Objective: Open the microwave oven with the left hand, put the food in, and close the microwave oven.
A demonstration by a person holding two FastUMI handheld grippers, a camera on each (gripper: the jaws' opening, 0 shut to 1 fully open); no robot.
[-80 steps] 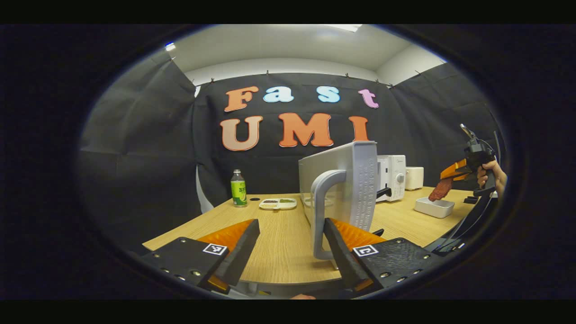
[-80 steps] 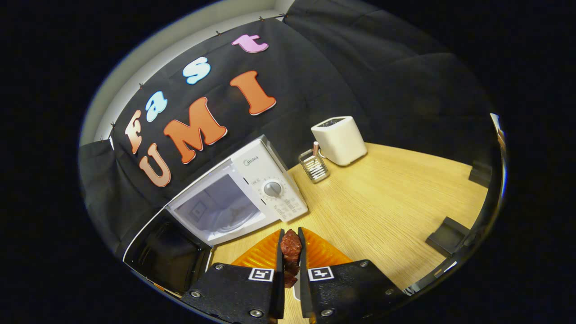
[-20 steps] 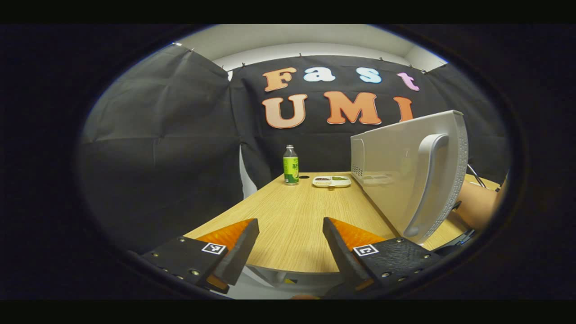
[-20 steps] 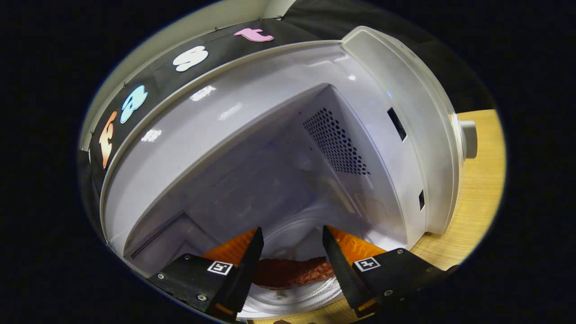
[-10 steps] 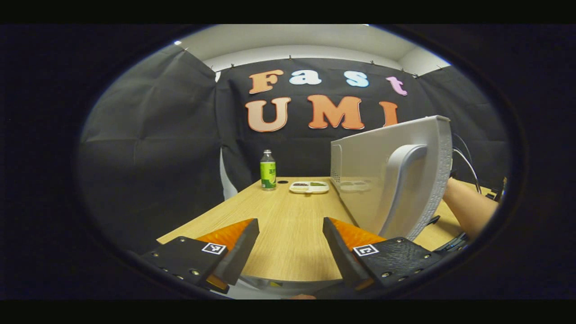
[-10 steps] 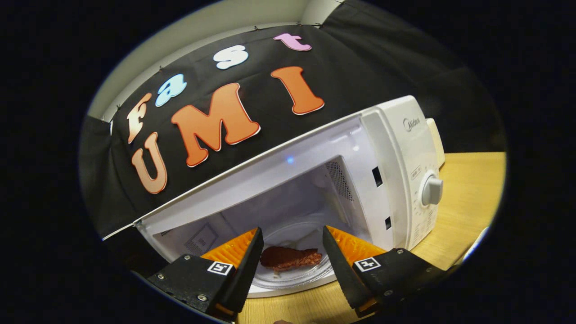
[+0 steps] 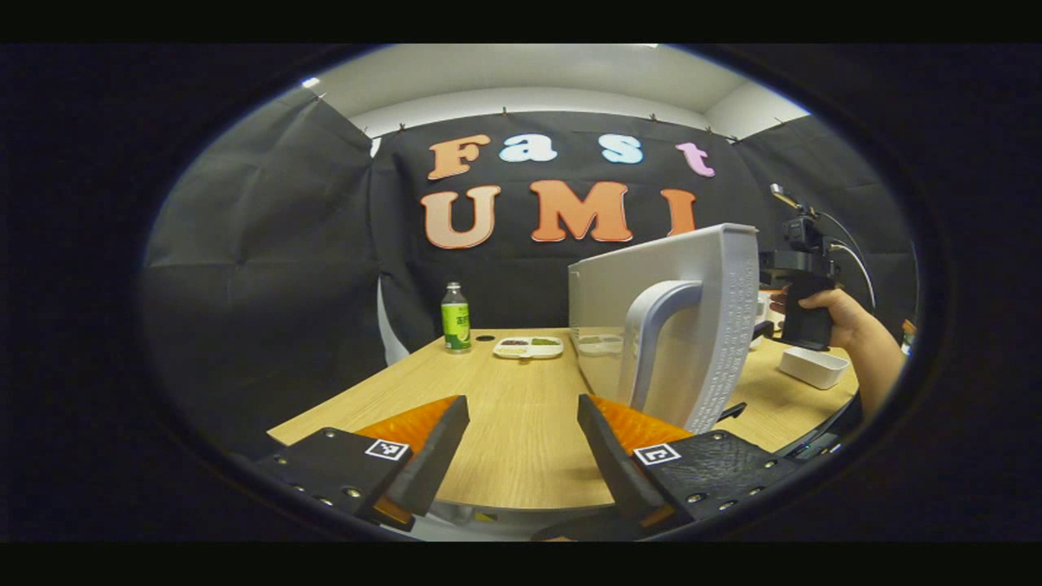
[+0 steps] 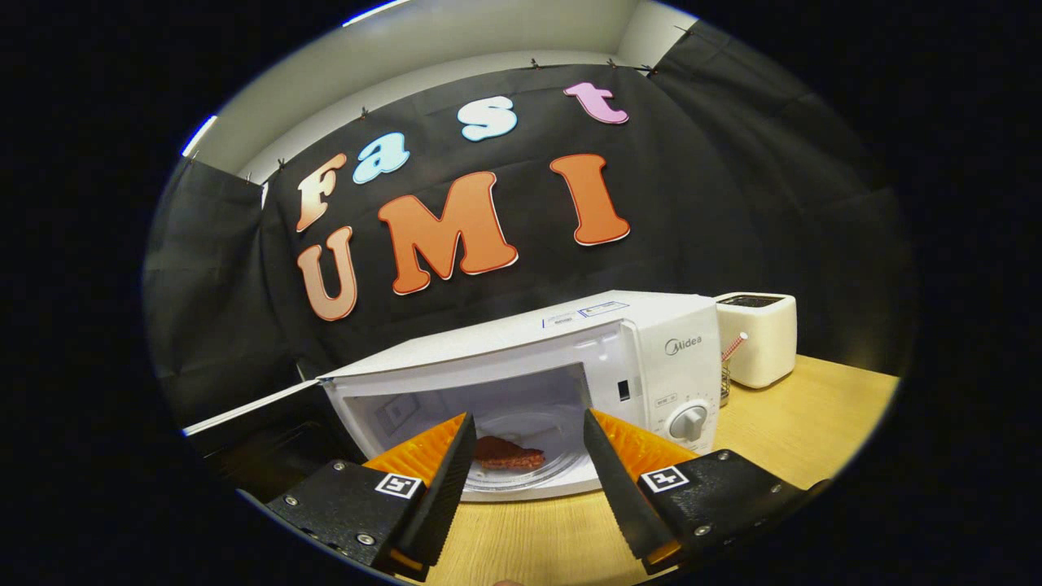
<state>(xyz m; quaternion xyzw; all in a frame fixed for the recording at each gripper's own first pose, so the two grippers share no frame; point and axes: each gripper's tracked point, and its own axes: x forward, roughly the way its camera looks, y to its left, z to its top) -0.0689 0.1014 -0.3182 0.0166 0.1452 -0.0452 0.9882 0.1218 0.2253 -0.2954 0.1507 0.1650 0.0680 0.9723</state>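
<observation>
The white microwave (image 8: 643, 350) stands open on the wooden table (image 8: 814, 423). A reddish-brown piece of food (image 8: 506, 454) lies on the glass turntable (image 8: 553, 472) inside. My right gripper (image 8: 521, 480) is open in front of the opening, outside it, holding nothing. In the left gripper view the swung-out door (image 7: 692, 325) shows its outer face and grey handle (image 7: 651, 342). My left gripper (image 7: 521, 456) is open, just left of and below the door, with nothing between its fingers. Behind the door a hand (image 7: 838, 313) holds the right gripper's grip.
A green bottle (image 7: 456, 319) and a small divided dish (image 7: 529, 347) sit at the table's far left. A white rectangular dish (image 7: 812, 366) lies right of the door. A white toaster (image 8: 755, 327) and a wire holder (image 8: 726, 370) stand right of the microwave.
The right gripper let the food go on the turntable and has backed out of the microwave. The left gripper has swung, so the door now sits nearer its fingers.
</observation>
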